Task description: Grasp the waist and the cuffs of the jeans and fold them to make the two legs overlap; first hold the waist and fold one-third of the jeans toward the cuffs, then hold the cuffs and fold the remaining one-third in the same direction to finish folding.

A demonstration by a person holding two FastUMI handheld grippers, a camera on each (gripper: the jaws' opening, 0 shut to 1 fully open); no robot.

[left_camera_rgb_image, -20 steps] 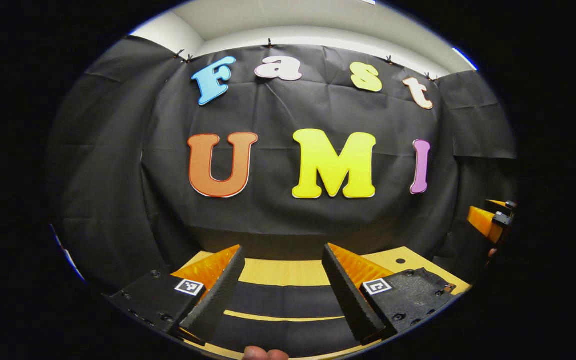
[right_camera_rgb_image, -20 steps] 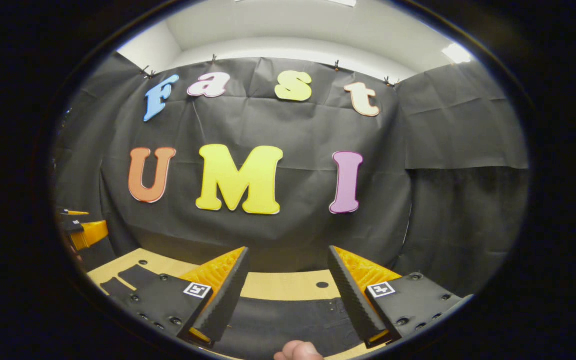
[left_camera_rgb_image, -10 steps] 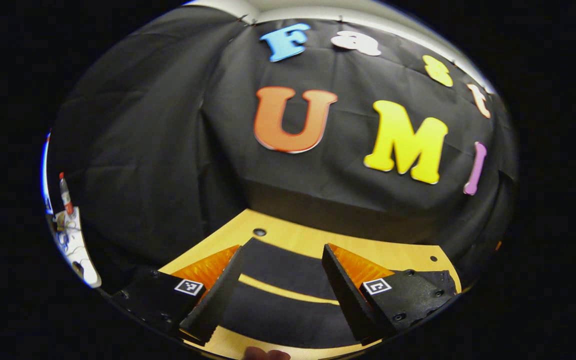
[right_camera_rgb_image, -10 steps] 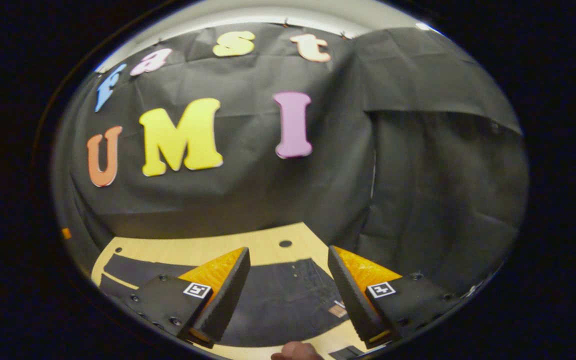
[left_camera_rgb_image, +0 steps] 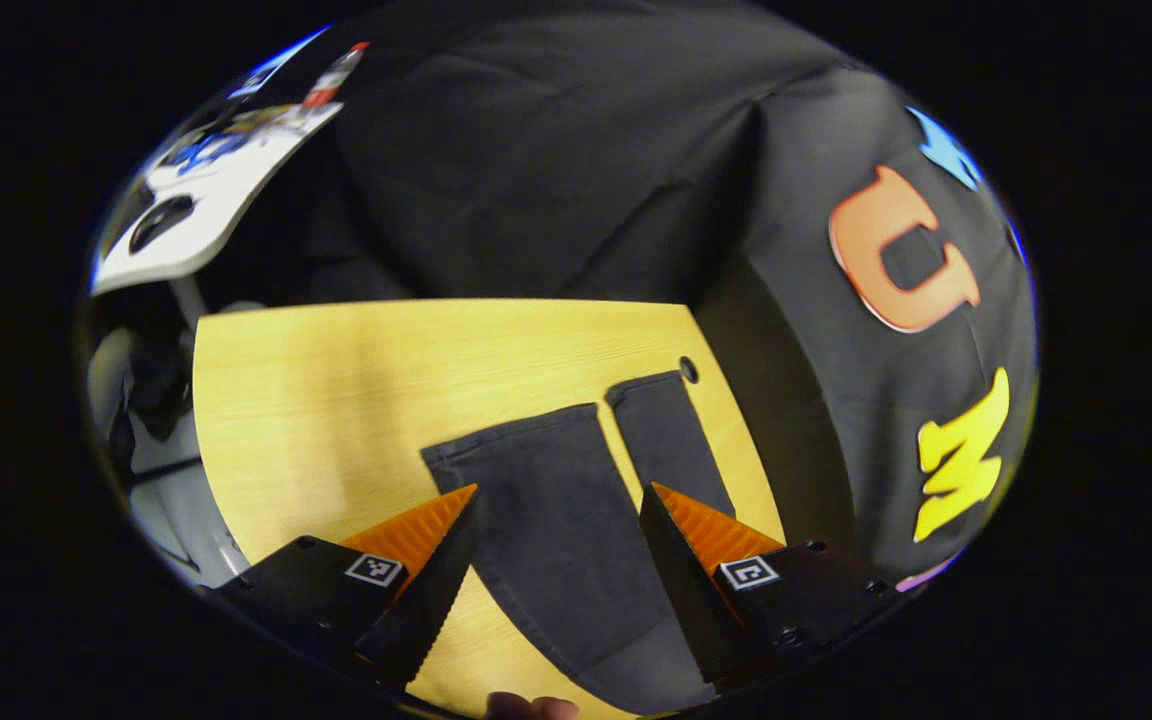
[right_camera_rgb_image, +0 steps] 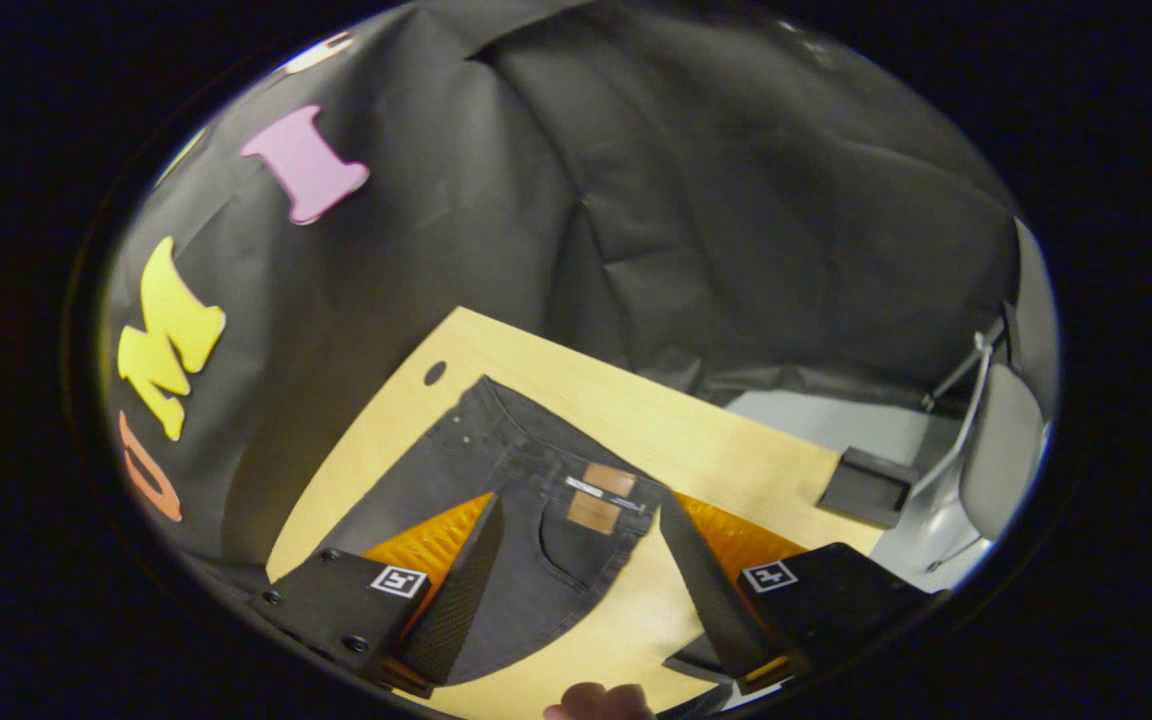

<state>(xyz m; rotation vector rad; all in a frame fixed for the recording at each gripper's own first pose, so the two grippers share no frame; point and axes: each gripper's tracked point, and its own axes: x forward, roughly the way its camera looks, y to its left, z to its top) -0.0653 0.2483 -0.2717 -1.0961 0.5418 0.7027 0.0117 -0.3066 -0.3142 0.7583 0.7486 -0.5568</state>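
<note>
Your dark grey jeans (left_camera_rgb_image: 576, 520) are spread flat on the pale wooden table (left_camera_rgb_image: 356, 380), whose grain runs smooth and glossy. Taking the jeans as the anchor: in the left gripper view your left gripper (left_camera_rgb_image: 556, 560) hangs over the leg end, jaws spread wide with nothing between them but denim lying below, not touching as far as I can tell. The two legs lie side by side with a thin strip of table between them, and both cuffs (left_camera_rgb_image: 648, 386) end in straight, squared-off hems. A small round hole in the table (left_camera_rgb_image: 688, 370) sits just beside the farther cuff. The finger pads (left_camera_rgb_image: 436, 590) look ribbed along their inner edges, like a fine saw-tooth.

In the right gripper view your right gripper (right_camera_rgb_image: 581, 570) hovers over the waist end, also spread apart and gripping nothing. The waist (right_camera_rgb_image: 536, 440) shows the back side: a curved pocket seam and a tan, leathery rectangular patch (right_camera_rgb_image: 601, 495) right at the band. Another round table hole (right_camera_rgb_image: 434, 373) lies just off the waist corner. Beyond the waist side of the table there's a grey chair (right_camera_rgb_image: 996, 450) and a dark flat box (right_camera_rgb_image: 866, 485) on the floor. The booth's black cloth wall (right_camera_rgb_image: 696, 200) hangs creased and matte behind the jeans.

A fingertip (right_camera_rgb_image: 601, 700) peeks in at the bottom edge.
</note>
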